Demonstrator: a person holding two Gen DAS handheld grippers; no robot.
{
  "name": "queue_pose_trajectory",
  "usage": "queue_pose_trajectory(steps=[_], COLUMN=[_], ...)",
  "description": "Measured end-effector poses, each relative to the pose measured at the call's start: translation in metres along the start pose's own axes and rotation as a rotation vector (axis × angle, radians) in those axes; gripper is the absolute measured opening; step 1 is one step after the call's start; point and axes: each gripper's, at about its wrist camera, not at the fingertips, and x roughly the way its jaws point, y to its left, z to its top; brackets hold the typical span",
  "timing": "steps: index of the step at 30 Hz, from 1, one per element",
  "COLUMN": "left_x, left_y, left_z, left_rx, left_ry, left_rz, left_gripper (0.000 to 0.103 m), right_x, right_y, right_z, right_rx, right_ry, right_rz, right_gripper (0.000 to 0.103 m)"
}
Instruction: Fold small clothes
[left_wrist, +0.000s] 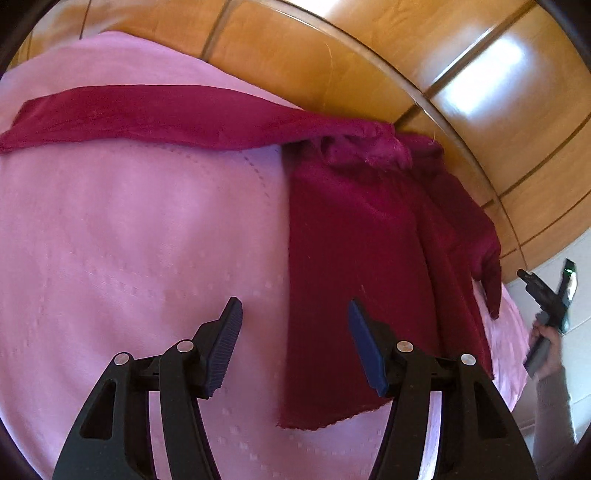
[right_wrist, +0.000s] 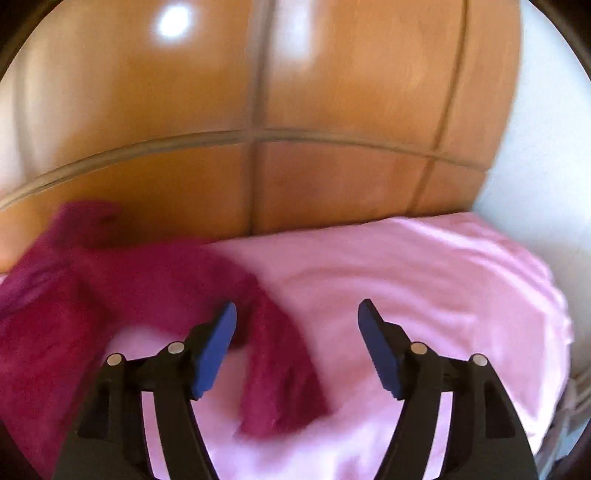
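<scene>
A dark red long-sleeved top (left_wrist: 354, 236) lies on the pink bedspread (left_wrist: 129, 240). Its body is folded into a long strip, with one sleeve (left_wrist: 147, 118) stretched out flat to the left along the far edge. My left gripper (left_wrist: 295, 314) is open and empty above the strip's left edge. In the right wrist view, which is blurred, my right gripper (right_wrist: 297, 314) is open and empty above the other sleeve (right_wrist: 280, 369), which lies loose on the bedspread (right_wrist: 424, 288). The right gripper also shows in the left wrist view (left_wrist: 550, 302), at the far right.
A wooden headboard (left_wrist: 369, 55) with panel grooves stands right behind the bed and also fills the top of the right wrist view (right_wrist: 258, 129). A white wall (right_wrist: 546, 147) is to the right. The bed edge drops off at the right.
</scene>
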Motion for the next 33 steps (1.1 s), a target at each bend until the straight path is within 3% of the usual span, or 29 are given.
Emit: queue_pose_trajectory(steps=[1,2,4,6,8,9,11,12,18,22,27,33], left_x=[0.002,0.004,0.007,0.008,0.010,0.009,0.007,0.001,-0.051,-0.083,-0.110,-0.096], left_y=[-0.001,-0.001,0.001,0.000,-0.006,-0.009,-0.011,-0.012,-0.023,-0.026,-0.015,0.000], left_z=[0.000,0.000,-0.001,-0.005,-0.008,-0.010,-0.009,-0.009,-0.007,-0.022,-0.070,-0.131], left_rx=[0.002,-0.004,-0.020,-0.024,-0.009,0.003,0.009,0.009,0.065,0.098,0.069,0.040], left_ry=[0.001,0.005,0.018,0.037,0.051,0.050,0.040,0.026,-0.052,-0.059,0.006,0.111], left_rz=[-0.003,-0.011,-0.024,-0.044,-0.047,-0.037,-0.029,-0.031,-0.062,-0.081,-0.108,-0.014], left_gripper=[0.055,0.051,0.036,0.022,0.015,0.007,0.005,0.005,0.004,0.004,0.004,0.004], right_x=[-0.006,-0.010,-0.014,-0.013,-0.013,-0.013,-0.019,-0.025,-0.084,-0.125,-0.149,-0.132], right_y=[0.007,0.019,0.039,0.062,0.087,0.096,0.102,0.100,0.071,0.033,0.005,-0.003], right_z=[-0.011,-0.028,-0.055,-0.084,-0.110,-0.118,-0.121,-0.118,-0.092,-0.105,-0.163,-0.226], right_rx=[-0.004,-0.007,-0.015,-0.041,-0.083,-0.116,-0.154,-0.156,-0.226,-0.269,-0.283,-0.234], right_ry=[0.025,0.089,0.176,0.260,0.328,0.343,0.331,0.318,0.145,0.127,0.239,0.395], right_rz=[0.075,0.202,0.349,0.451,0.496,0.480,0.462,0.466,0.392,0.333,0.302,0.292], right_gripper=[0.068,0.068,0.063,0.057,0.049,0.036,0.013,0.008,0.008,0.007,0.007,0.007])
